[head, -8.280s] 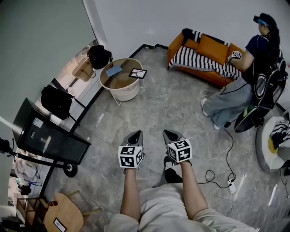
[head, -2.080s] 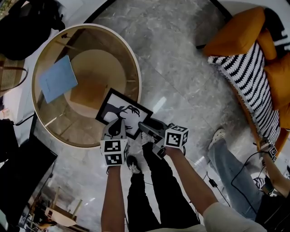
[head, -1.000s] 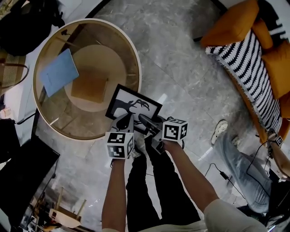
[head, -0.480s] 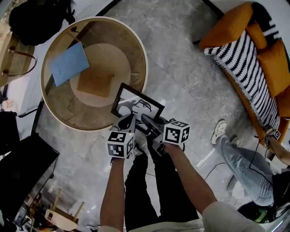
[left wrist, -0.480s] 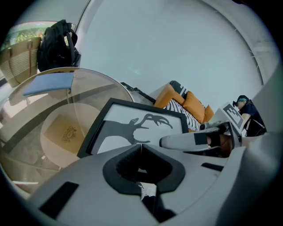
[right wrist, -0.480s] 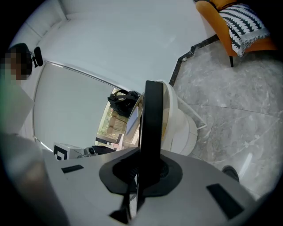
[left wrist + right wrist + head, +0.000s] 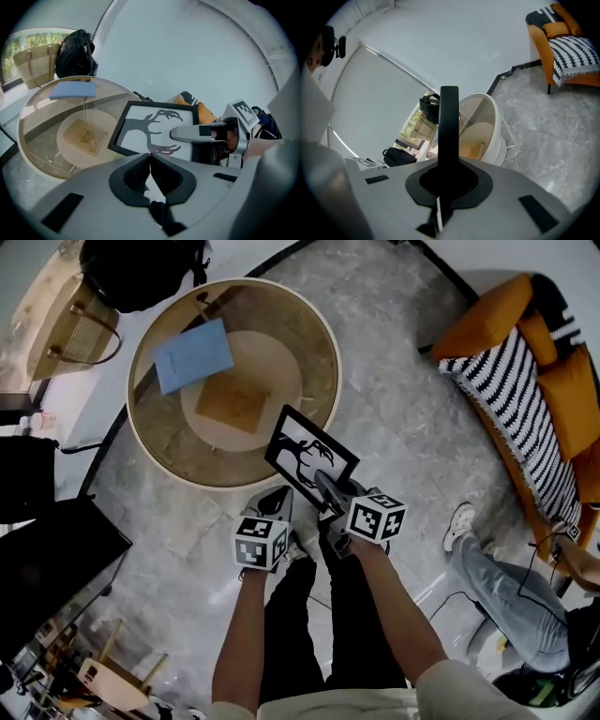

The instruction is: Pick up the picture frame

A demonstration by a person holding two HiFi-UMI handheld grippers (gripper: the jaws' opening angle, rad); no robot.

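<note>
The picture frame [image 7: 312,457] is black with a white sheet bearing a dark tree shape. It hangs tilted in the air above the near rim of the round glass-topped table [image 7: 141,442]. My right gripper [image 7: 323,486] is shut on its near edge. In the right gripper view the frame [image 7: 449,126] stands edge-on between the jaws of that gripper [image 7: 449,165]. My left gripper [image 7: 279,499] hangs just left of the frame, shut and empty. In the left gripper view its pads [image 7: 150,157] meet, with the frame [image 7: 154,131] beyond them.
A blue book [image 7: 192,354] lies on the glass top, with a tan square [image 7: 232,404] beneath it. An orange sofa [image 7: 525,381] with a striped throw stands at the right, and a person [image 7: 506,587] is near it. Bags [image 7: 141,268] are behind the table, a black screen [image 7: 47,568] at the left.
The frame has come up off the glass top and tilted in the right gripper. Both grippers have risen, and the left one has come away from the frame's near edge.
</note>
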